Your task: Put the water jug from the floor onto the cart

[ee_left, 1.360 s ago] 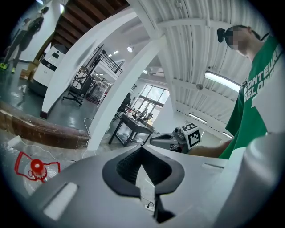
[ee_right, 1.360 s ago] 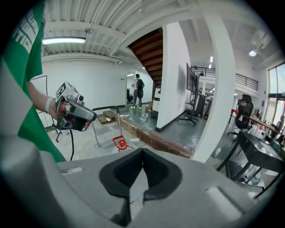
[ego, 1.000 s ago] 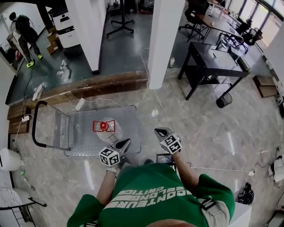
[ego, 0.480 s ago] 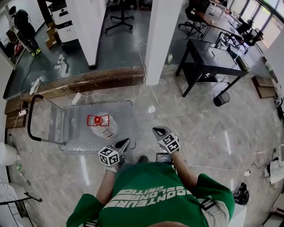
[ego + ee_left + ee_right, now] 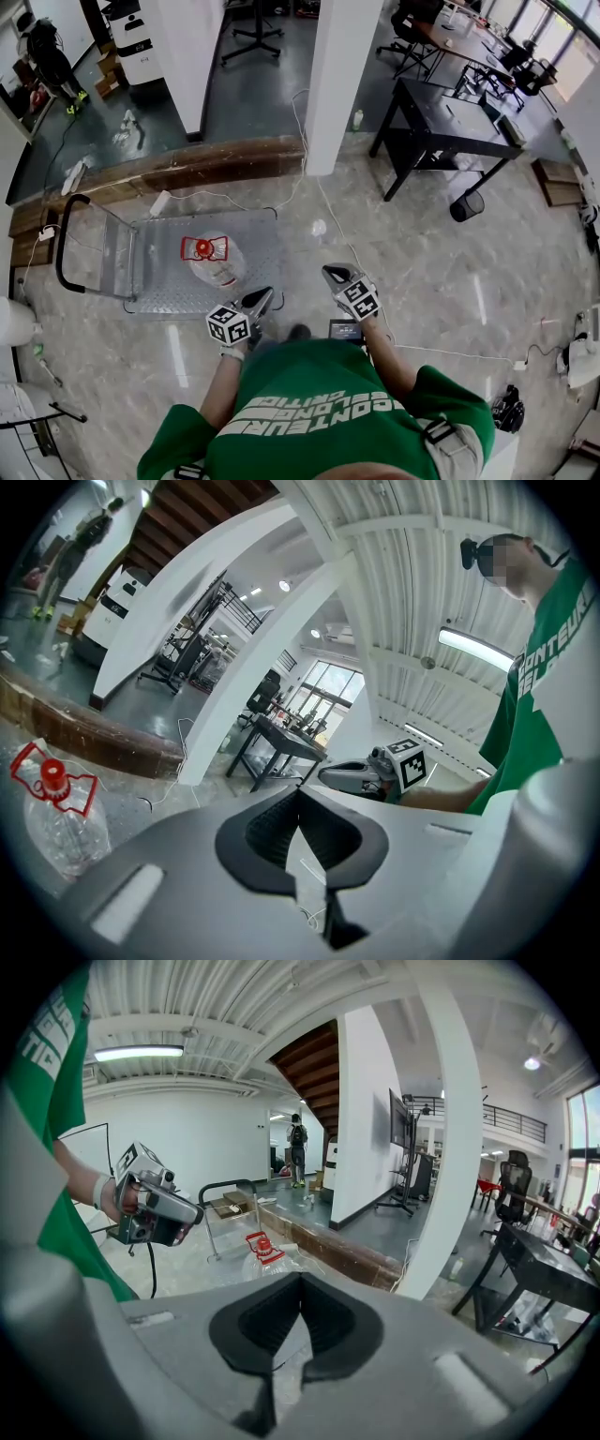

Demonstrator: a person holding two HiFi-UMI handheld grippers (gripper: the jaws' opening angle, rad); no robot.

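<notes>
The clear, red-capped water jug [image 5: 214, 262] is standing upright on the platform cart [image 5: 258, 246]; its fill level isn't showing. On the near side, the left gripper [image 5: 260, 300] and right gripper [image 5: 333, 275] are hovering, jaws closed on nothing.

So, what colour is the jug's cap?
Red cap, on a clear jug; it shows best in the left gripper view.

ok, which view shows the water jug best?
Head view: the whole water jug stands upright on the cart, unobstructed. Left gripper view catches it at the frame's left edge, its bottom hidden. Right gripper view shows only its red-capped top.
</notes>
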